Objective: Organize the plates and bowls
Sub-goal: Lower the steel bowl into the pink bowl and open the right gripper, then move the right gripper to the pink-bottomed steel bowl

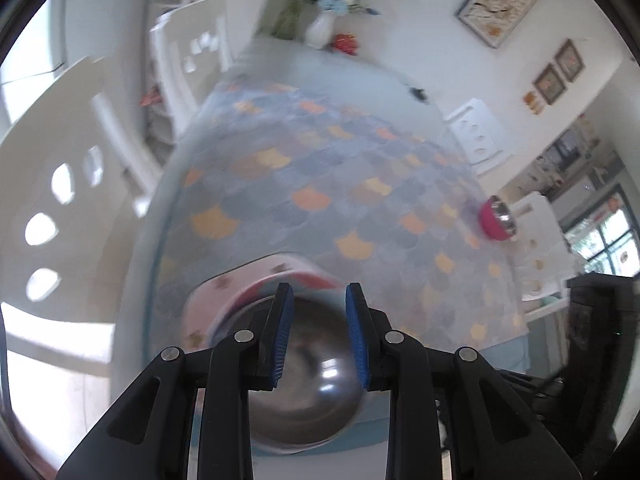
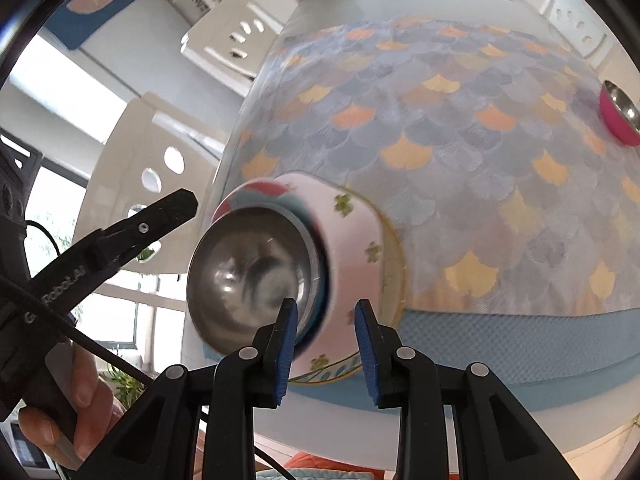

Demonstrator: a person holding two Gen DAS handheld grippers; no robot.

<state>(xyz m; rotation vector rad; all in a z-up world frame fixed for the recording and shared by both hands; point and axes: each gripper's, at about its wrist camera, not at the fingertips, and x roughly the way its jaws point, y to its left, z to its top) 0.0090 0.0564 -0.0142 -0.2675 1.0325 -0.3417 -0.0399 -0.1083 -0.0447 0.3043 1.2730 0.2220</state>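
A steel bowl (image 1: 308, 368) sits on a pink plate (image 1: 244, 284) at the table's near edge. My left gripper (image 1: 320, 304) is open just above the bowl, one blue pad on each side, not touching it. In the right wrist view the same steel bowl (image 2: 252, 272) rests on the pink plate (image 2: 352, 240), and my right gripper (image 2: 326, 320) is open with its pads straddling the plate's near rim. The left gripper's finger (image 2: 132, 232) shows at the left. A pink bowl with a steel inside (image 1: 498, 220) stands far right on the table; it also shows in the right wrist view (image 2: 620, 114).
The table carries a scale-patterned cloth (image 2: 440, 140) with a blue border. White chairs (image 1: 52, 208) stand along the left side and one (image 1: 478, 136) on the right. A white vase with flowers (image 1: 322, 28) stands at the far end.
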